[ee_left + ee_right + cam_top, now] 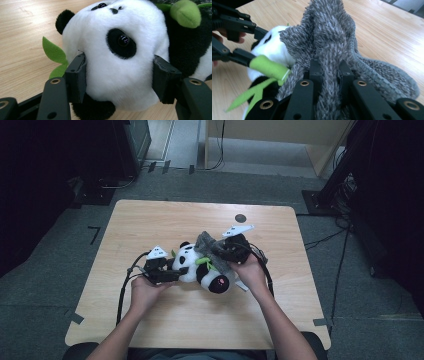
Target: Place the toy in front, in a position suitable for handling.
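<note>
The toy panda point(202, 265) lies on its side near the middle of the table point(150, 320). The left gripper point(117, 75) has its fingers point(77, 77) clamped on the panda's white head, one on each side. The right gripper point(329, 72) has its fingers point(315, 71) closed on a fold of the grey fuzzy cloth point(329, 32), which is draped over the panda's body.

Risks:
- The head is soft and rounded. If the right gripper pulls hard, the plush may squeeze out from between the left fingers.
- The right gripper holds a thin fold. The pile may slip free under tension.
- The green bamboo sprig point(268, 67) lies touching the cloth and may snag.
</note>
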A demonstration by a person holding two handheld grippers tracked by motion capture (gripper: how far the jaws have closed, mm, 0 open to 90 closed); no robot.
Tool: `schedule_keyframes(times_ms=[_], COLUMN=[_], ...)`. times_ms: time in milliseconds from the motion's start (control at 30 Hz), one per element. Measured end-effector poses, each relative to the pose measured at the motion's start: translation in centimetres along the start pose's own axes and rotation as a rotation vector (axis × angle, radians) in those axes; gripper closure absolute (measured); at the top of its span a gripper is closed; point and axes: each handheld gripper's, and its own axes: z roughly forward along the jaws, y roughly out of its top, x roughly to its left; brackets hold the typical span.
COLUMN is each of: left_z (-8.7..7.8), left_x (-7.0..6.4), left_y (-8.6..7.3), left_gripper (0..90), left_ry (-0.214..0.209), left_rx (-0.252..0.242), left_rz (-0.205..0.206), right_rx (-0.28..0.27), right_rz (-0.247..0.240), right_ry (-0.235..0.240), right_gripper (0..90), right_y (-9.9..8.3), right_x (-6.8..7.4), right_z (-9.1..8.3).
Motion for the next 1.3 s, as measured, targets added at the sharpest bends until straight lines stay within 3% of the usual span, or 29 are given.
schedule_keyframes(times_ms=[100,200,300,433,467,500,567,633,667,767,800,967,1100,1133,1300], left_z=[0.0,0.0,0.1,0.0,0.0,0.0,0.1,0.1,0.1,0.1,0.1,0.1,0.1,0.1,0.0], left_x=[0.1,0.2,0.0,0.1,0.1,0.1,0.1,0.1,0.2,0.1,0.1,0.3,0.3,0.3,0.2], left_y=[0.0,-0.1,-0.1,-0.1,-0.1,-0.1,-0.1,-0.1,-0.1,-0.1,-0.2,-0.3,-0.3,-0.3,-0.4], left_gripper=[38.2,38.4,38.4,38.4,38.4,38.4,38.5,38.5,38.4,38.4,38.4,38.4,38.2,38.2,38.1], left_ry=[-0.006,-0.012,-0.009,-0.01,-0.01,-0.01,-0.009,-0.007,-0.007,-0.007,-0.007,-0.018,-0.019,-0.018,-0.012], left_rx=[-0.002,-0.003,-0.007,-0.006,-0.006,-0.006,-0.007,-0.007,-0.007,-0.008,-0.009,-0.018,-0.022,-0.023,-0.029], left_rz=[-0.006,-0.01,-0.002,-0.003,-0.004,-0.004,-0.004,-0.005,-0.004,0.0,0.0,0.004,0.007,0.008,0.017], right_rx=[-0.012,0.002,-0.014,-0.025,-0.037,-0.037,-0.061,-0.06,-0.029,-0.012,-0.03,-0.043,-0.085,-0.112,-0.146], right_rz=[0.006,0.005,0.049,0.063,0.084,0.084,0.138,0.153,0.17,0.199,0.215,0.206,0.215,0.203,0.165], right_ry=[-0.016,-0.074,-0.058,-0.077,-0.105,-0.105,-0.123,-0.126,-0.158,-0.138,-0.12,-0.164,-0.161,-0.155,-0.132], right_gripper=[79.7,80.0,80.2,80.3,80.3,80.3,80.5,80.6,80.7,80.9,80.9,80.7,80.6,80.5,80.2], right_y=[-0.6,-1.1,-2.1,-2.5,-2.6,-2.6,-3.3,-3.7,-4.6,-5.6,-6.0,-5.6,-5.1,-4.3,-2.7], right_x=[-0.3,-1.0,-1.9,-2.3,-2.6,-2.6,-3.6,-4.0,-4.5,-5.0,-5.3,-5.5,-5.5,-5.1,-4.1], right_z=[-0.6,-1.8,-2.7,-3.4,-4.1,-4.1,-5.3,-5.6,-5.9,-5.8,-6.0,-6.8,-7.8,-8.3,-8.3])
